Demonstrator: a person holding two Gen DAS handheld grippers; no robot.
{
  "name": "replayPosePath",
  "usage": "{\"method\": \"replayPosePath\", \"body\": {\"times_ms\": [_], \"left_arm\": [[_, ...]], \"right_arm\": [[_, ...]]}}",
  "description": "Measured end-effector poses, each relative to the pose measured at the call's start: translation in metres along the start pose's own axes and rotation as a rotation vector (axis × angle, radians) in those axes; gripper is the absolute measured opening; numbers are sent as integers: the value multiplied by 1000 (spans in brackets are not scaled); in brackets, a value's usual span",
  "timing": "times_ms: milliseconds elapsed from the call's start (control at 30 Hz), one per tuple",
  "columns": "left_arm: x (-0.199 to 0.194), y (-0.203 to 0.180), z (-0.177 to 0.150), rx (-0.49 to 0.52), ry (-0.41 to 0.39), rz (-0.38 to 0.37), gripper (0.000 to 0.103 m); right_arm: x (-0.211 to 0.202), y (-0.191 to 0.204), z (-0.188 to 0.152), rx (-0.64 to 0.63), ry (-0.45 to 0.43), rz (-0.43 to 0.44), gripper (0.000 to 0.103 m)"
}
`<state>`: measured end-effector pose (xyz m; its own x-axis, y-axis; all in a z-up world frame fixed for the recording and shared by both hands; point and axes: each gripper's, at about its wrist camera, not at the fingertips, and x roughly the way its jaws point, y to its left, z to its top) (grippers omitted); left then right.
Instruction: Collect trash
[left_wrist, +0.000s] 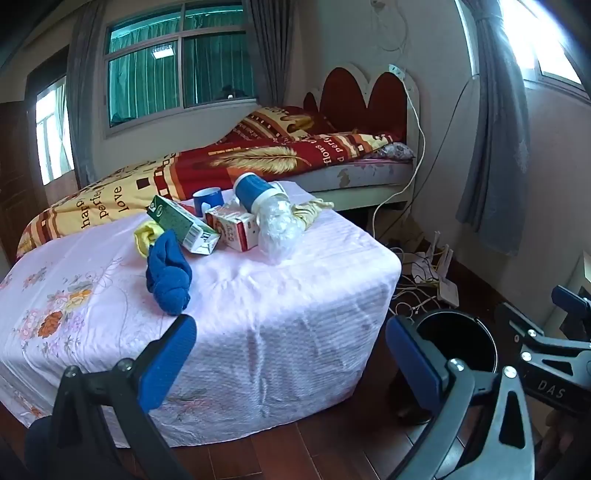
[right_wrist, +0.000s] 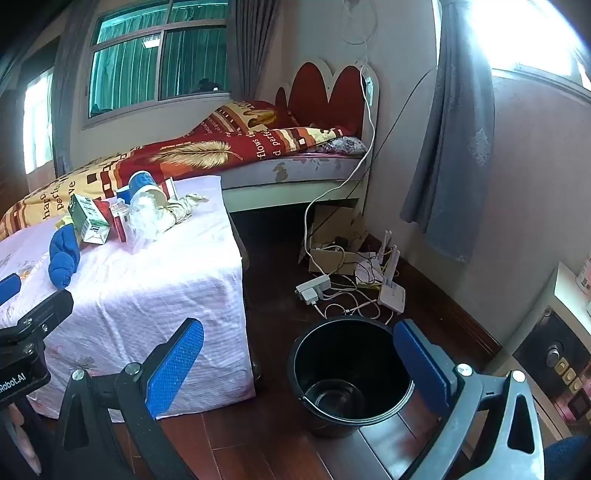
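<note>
A pile of items lies on the pink-clothed table (left_wrist: 258, 317): a green carton (left_wrist: 177, 225), a red-and-white carton (left_wrist: 236, 227), a tipped blue paper cup (left_wrist: 255, 192), a crumpled clear plastic bottle (left_wrist: 277, 232), a blue mug (left_wrist: 208, 199), a blue cloth (left_wrist: 168, 277) and a yellow cloth (left_wrist: 146, 236). A black bucket (right_wrist: 347, 373) stands empty on the floor to the right of the table. My left gripper (left_wrist: 291, 362) is open, short of the table's near edge. My right gripper (right_wrist: 299, 365) is open above the floor by the bucket. Neither holds anything.
A bed (left_wrist: 258, 155) with a red and yellow quilt stands behind the table. Cables, a power strip (right_wrist: 314, 288) and a router (right_wrist: 391, 291) lie on the dark wood floor by the wall. A white cabinet (right_wrist: 561, 332) is at the right edge.
</note>
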<state>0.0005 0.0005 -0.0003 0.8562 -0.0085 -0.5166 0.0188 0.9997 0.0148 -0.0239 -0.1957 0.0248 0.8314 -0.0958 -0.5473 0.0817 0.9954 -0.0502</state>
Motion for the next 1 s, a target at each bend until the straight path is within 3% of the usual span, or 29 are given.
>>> {"method": "replayPosePath", "body": {"times_ms": [1000], "left_arm": [[3, 4, -4, 12, -6, 10, 103]], "right_arm": [[-7, -1, 5, 19, -16, 11, 103]]}}
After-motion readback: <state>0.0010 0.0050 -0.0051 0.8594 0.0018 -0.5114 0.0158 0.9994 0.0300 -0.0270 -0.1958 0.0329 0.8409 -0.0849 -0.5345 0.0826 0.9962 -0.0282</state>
